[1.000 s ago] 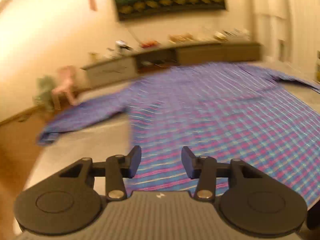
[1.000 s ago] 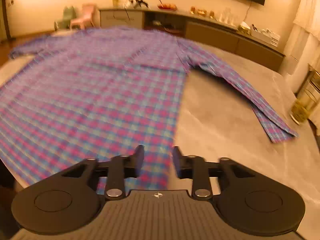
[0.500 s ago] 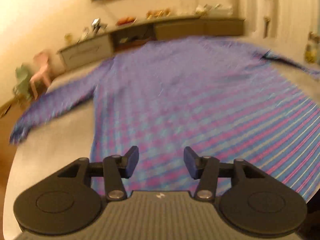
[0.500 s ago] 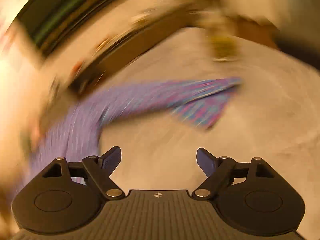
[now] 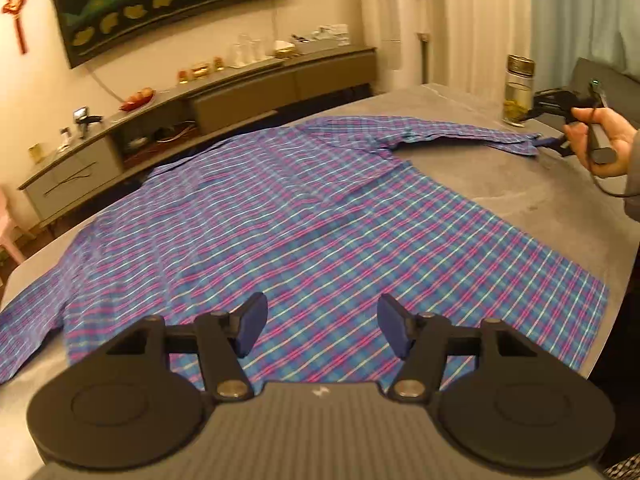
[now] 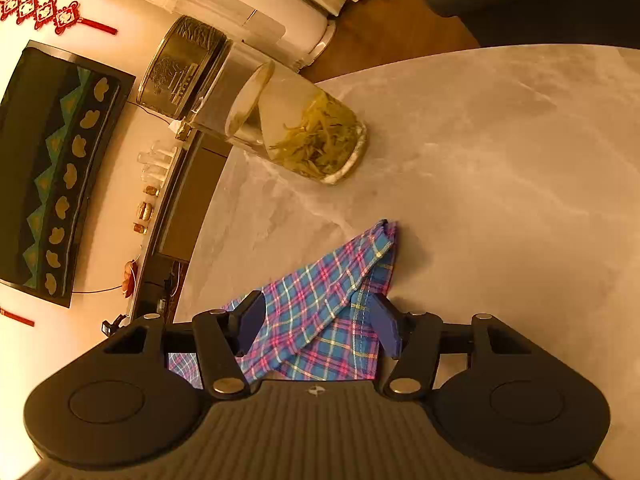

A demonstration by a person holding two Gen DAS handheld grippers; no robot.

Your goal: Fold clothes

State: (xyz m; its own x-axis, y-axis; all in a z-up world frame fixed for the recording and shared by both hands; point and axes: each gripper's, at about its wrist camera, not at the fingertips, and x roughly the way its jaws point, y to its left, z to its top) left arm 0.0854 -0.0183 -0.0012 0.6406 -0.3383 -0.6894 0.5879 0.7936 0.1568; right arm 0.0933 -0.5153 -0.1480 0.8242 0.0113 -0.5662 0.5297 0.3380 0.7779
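Right claw [image 6: 316, 326], jaws closing around the sleeve cuff [image 6: 340, 280] at lower centre, not yet pinching; left claw [image 5: 320, 330] spread, empty. Risk: swinging the sleeve could topple the tea jar [image 6: 280, 128] nearby on the desk [image 6: 500, 184].

No readable text, labels or numbers.

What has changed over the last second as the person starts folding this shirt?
The right gripper swung from the shirt's hem to the end of the sleeve, rolling sideways; its jaws have been closing around the cuff. The left gripper shifted along the hem, jaws opening, empty. The shirt stayed flat on the table.
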